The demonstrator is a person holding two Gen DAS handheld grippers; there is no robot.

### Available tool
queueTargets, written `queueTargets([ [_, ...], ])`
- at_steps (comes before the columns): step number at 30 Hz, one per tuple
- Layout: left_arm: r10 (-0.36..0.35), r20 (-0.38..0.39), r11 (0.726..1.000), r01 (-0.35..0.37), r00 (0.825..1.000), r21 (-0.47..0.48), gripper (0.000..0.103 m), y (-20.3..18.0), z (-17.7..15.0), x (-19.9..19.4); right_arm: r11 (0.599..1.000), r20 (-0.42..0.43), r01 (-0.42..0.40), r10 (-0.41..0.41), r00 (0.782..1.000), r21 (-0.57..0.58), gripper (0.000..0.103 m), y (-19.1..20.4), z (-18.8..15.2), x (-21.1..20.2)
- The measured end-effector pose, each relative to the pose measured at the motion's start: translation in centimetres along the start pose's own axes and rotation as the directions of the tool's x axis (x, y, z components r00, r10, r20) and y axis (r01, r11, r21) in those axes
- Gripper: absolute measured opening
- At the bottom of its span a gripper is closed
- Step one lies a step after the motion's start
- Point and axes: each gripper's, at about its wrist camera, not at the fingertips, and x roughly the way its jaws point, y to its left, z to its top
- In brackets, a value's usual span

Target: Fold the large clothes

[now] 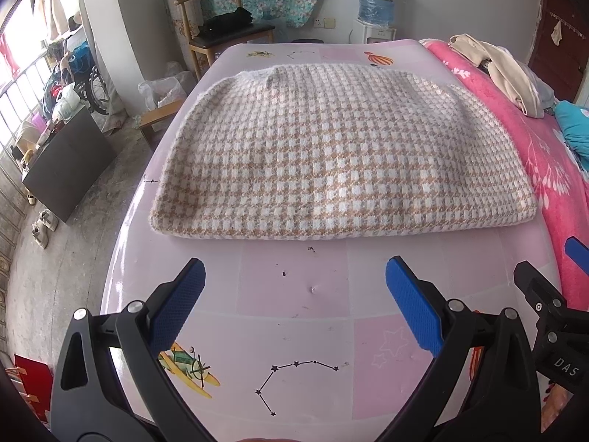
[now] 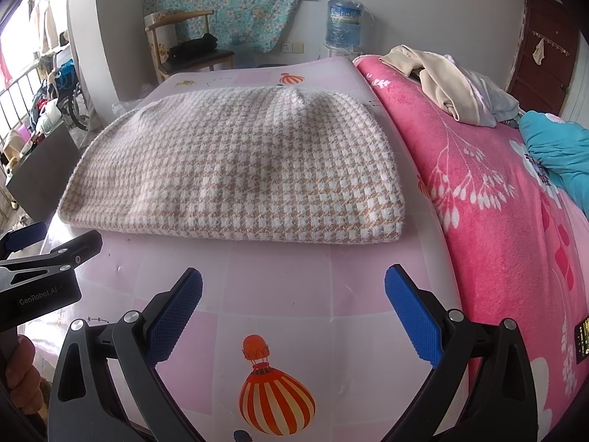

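A large beige-and-white houndstooth garment (image 1: pixel 331 154) lies folded into a thick rectangle on the pink patterned mat (image 1: pixel 294 294), its folded edge toward me. The right wrist view shows the same garment (image 2: pixel 239 169) on the mat (image 2: pixel 279 294). My left gripper (image 1: pixel 294 276) hovers open over bare mat just short of that edge, nothing between its blue pads. My right gripper (image 2: pixel 293 287) is likewise open and empty near the garment's front right corner. Each gripper shows at the edge of the other's view: the right one (image 1: pixel 552 294), the left one (image 2: pixel 44 254).
A pink floral blanket (image 2: pixel 497 221) covers the bed to the right, with a beige clothes pile (image 2: pixel 441 77) and a teal item (image 2: pixel 559 147) on it. A wooden chair (image 1: pixel 221 29) and water bottle (image 1: pixel 379 0) stand behind. The floor drops off left of the mat.
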Motion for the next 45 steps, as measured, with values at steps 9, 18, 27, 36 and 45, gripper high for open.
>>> queueTargets([
  [9, -0.002, 0.0, 1.0, 0.002, 1.0, 0.0, 0.095, 0.14, 0.03, 0.02, 1.0, 0.0, 0.001, -0.001, 1.0, -0.002, 0.097, 0.07, 0.04, -0.06],
  [18, -0.003, 0.0, 1.0, 0.003, 1.0, -0.003, 0.095, 0.0, 0.14, -0.17, 1.0, -0.001, 0.002, -0.002, 1.0, -0.004, 0.097, 0.1, 0.14, -0.16],
  [27, -0.003, 0.001, 1.0, 0.003, 1.0, -0.005, 0.095, 0.05, 0.12, -0.14, 1.0, -0.003, 0.003, -0.003, 1.0, -0.006, 0.097, 0.08, 0.11, -0.14],
  [36, -0.004, 0.001, 1.0, 0.004, 1.0, -0.005, 0.095, 0.06, 0.14, -0.17, 1.0, -0.003, 0.003, -0.003, 1.0, -0.008, 0.097, 0.19, 0.09, -0.11],
  [45, -0.004, 0.001, 1.0, 0.004, 1.0, -0.01, 0.095, 0.16, 0.25, -0.2, 1.0, -0.001, 0.007, -0.007, 1.0, -0.01, 0.097, 0.28, 0.1, -0.25],
])
